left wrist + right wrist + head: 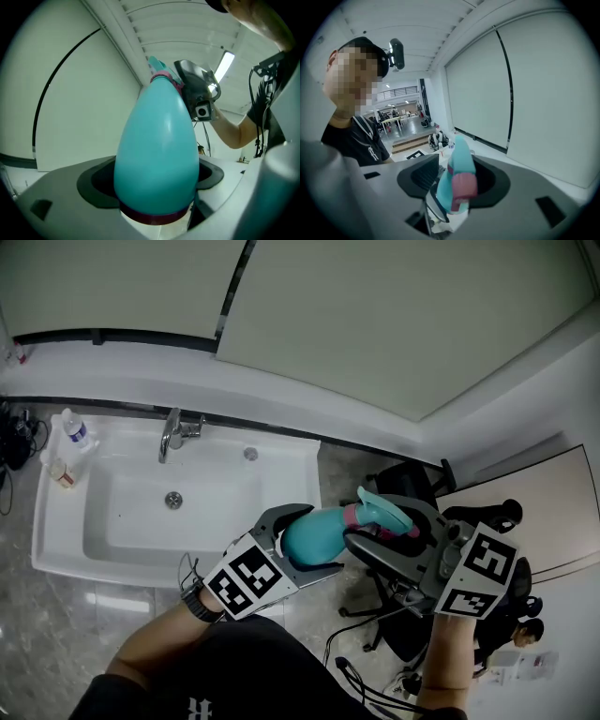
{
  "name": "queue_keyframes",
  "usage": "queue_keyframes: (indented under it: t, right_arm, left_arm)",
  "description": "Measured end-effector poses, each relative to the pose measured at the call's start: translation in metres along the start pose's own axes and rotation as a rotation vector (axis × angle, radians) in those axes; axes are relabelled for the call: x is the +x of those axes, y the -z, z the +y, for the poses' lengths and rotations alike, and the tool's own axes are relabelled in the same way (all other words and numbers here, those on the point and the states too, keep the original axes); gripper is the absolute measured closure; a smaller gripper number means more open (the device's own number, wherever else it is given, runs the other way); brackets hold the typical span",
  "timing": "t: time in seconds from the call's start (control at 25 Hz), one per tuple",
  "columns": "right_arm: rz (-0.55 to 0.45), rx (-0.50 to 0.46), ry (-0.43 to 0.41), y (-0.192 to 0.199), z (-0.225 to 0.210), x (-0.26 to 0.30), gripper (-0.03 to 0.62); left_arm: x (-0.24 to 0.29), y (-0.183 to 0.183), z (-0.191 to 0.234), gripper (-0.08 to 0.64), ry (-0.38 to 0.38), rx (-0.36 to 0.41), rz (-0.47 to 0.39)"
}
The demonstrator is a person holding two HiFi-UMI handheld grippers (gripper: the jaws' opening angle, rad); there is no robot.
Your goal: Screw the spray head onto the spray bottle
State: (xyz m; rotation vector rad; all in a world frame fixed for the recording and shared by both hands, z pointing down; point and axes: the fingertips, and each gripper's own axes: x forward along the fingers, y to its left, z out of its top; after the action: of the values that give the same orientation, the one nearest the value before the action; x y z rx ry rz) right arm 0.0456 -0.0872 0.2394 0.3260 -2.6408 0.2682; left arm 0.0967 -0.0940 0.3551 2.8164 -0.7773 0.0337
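Observation:
The teal spray bottle (309,538) lies nearly level in the air to the right of the sink, with my left gripper (305,542) shut on its rounded body. In the left gripper view the bottle (157,154) fills the gap between the two black pads, a dark pink base ring at the bottom. The teal spray head (384,512) with its pink collar sits on the neck. My right gripper (375,521) is shut on that spray head (459,180), one pad on each side. The thread at the neck is hidden.
A white sink (56,531) with a chrome faucet (173,432) lies to the left; a small plastic bottle (77,432) and a cup (64,472) stand at its left corner. A black office chair (412,484) and cables are below the grippers on the marble floor.

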Motion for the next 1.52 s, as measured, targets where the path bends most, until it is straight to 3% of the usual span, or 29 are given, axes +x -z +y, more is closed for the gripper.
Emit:
queue_keyframes:
  t: [0.12, 0.24, 0.44, 0.6, 0.68, 0.84, 1.08, 1.28, 1.4, 1.52]
  right_arm:
    - [-0.063, -0.015, -0.006, -0.009, 0.003, -0.007, 0.396]
    - [-0.143, 0.017, -0.019, -0.011, 0.004, -0.012, 0.396]
    - [-0.274, 0.071, -0.118, -0.013, 0.003, -0.007, 0.396]
    - [-0.322, 0.067, -0.210, -0.017, 0.010, -0.008, 0.399]
    - [-0.304, 0.049, -0.210, -0.016, 0.008, -0.008, 0.459]
    - [-0.217, -0.020, -0.193, -0.015, 0.010, -0.007, 0.463]
    - [-0.091, -0.091, -0.128, -0.009, 0.004, -0.004, 0.463]
    - [-0.091, -0.165, -0.172, -0.004, 0.010, -0.004, 0.464]
    - [-0.105, -0.210, -0.211, -0.002, 0.011, -0.006, 0.464]
    - [-0.093, -0.222, -0.224, 0.001, 0.008, -0.006, 0.465]
  left_arm:
    - [-0.004, -0.005, -0.003, 0.126, 0.037, -0.028, -0.035]
    - [-0.007, -0.011, -0.008, 0.126, 0.077, -0.056, -0.069]
    - [-0.009, -0.017, -0.014, 0.126, 0.142, -0.074, -0.095]
    - [-0.008, -0.017, -0.021, 0.127, 0.179, -0.077, -0.089]
    - [-0.008, -0.016, -0.023, 0.126, 0.189, -0.076, -0.082]
    - [-0.008, -0.013, -0.017, 0.127, 0.143, -0.037, -0.055]
    - [-0.006, -0.011, 0.003, 0.127, 0.029, 0.086, -0.030]
    - [-0.003, -0.008, -0.004, 0.127, 0.109, 0.091, -0.096]
    - [-0.001, -0.005, -0.012, 0.127, 0.192, 0.053, -0.096]
    - [0.000, -0.001, -0.012, 0.127, 0.208, 0.047, -0.083]
